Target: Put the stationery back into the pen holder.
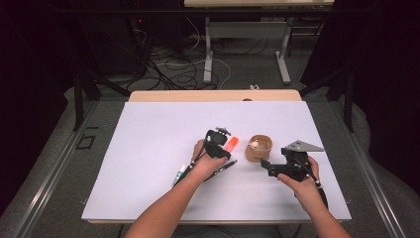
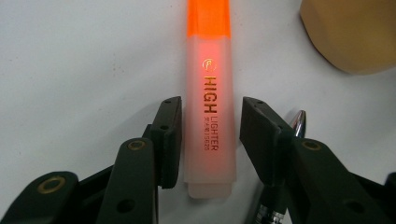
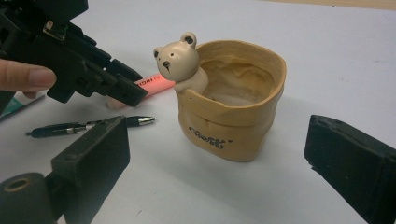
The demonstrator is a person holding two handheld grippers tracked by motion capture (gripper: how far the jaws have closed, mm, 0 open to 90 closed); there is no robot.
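An orange highlighter [image 2: 208,93] lies flat on the white table, its pale cap end between the jaws of my left gripper [image 2: 210,116]. Those jaws are open and straddle it, with a thin gap on each side. In the high view the left gripper [image 1: 223,148] sits mid-table over the highlighter [image 1: 232,144]. A tan pot [image 3: 233,116] with a small bear figure [image 3: 177,58] on its rim stands upright in front of my right gripper [image 3: 217,140], whose jaws are wide open and apart from it. From above, the right gripper [image 1: 266,166] is just below the pot [image 1: 259,148].
A black pen [image 3: 88,126] lies next to the highlighter, close to the left gripper's right jaw [image 2: 294,126]. A green and white marker [image 1: 181,173] rests under the left forearm. The white table top [image 1: 163,129] has bare room at left and back.
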